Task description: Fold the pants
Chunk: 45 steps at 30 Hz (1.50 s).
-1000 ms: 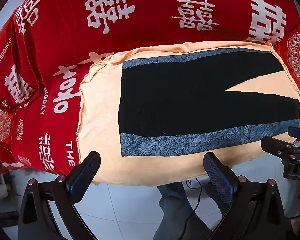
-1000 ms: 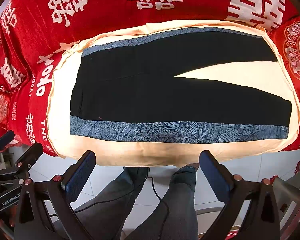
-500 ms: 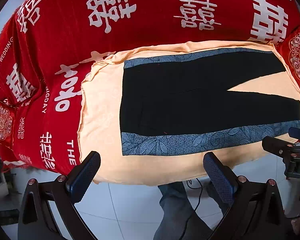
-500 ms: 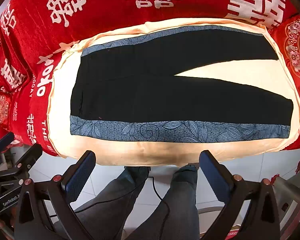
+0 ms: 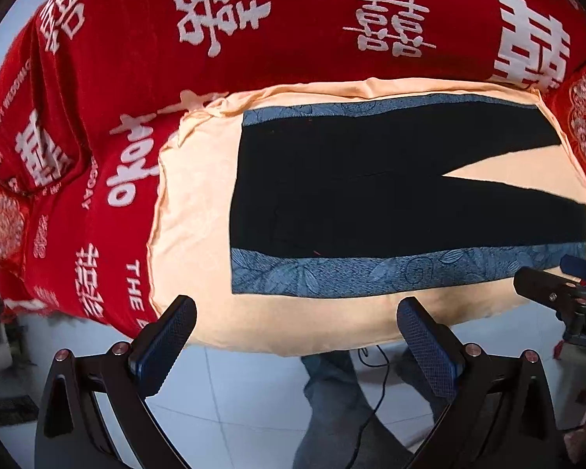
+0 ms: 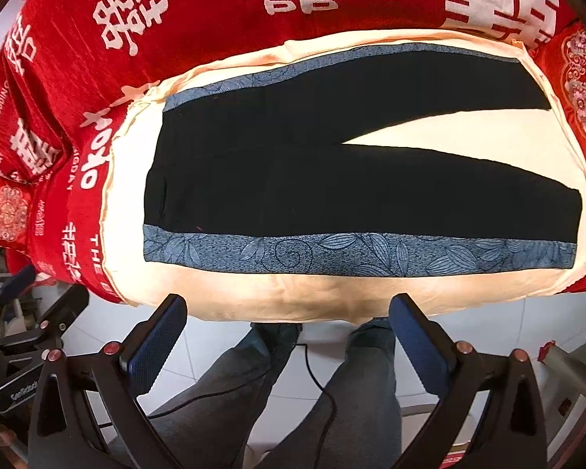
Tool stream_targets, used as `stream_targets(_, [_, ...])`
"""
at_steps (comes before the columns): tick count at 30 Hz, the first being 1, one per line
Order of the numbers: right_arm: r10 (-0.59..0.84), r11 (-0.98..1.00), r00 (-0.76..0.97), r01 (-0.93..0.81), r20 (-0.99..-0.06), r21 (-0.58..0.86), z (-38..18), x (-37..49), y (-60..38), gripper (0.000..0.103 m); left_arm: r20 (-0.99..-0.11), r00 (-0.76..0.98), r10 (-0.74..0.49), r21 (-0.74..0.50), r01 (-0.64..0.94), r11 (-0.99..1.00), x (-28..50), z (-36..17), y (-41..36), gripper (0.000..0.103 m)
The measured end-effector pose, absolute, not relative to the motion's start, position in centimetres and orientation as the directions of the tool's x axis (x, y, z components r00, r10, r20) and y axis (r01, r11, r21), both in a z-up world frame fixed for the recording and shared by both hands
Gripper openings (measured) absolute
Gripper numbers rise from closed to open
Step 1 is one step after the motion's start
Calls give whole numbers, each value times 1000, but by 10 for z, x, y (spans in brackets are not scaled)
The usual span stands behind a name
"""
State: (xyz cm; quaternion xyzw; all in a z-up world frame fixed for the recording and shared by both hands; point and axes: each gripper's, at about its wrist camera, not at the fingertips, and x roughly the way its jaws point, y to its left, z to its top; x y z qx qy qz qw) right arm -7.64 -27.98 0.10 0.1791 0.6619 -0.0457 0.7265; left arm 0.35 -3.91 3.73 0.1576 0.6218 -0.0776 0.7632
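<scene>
Nothing moved, pants [image 5: 371, 203] flat, both grippers' fingers [image 5: 164, 346] spread, red bedding [image 6: 78, 203] reading "THE"

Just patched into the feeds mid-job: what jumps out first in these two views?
The black pants with blue leaf-print side stripes lie flat and unfolded on a peach cloth, waist to the left, legs splayed apart to the right. Behind it spreads a red bedcover with white characters. The left gripper and right gripper are open and empty, near the cloth's front edge.
</scene>
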Motion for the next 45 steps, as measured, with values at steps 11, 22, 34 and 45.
stream_targets(11, [260,926,104,256,-960,278,-7,-93,-321,103,-985,164,45,62,99,993,-19,25,-44,103])
stream_targets(22, [442,842,116,288,-889,456,-63,-100,-306,103,-989,130,-77,-79,-8,997,-16,-26,1,103])
stream_targets(34, [709,568,171,435,-684,699,-221,-83,-232,58,-972,115,-208,-205,35,978,15,-151,52,99])
stream_targets(45, [709,486,332,407,-622,773,-257,-76,-221,58,-927,67,-369,-370,-10,929,23,-212,68,97])
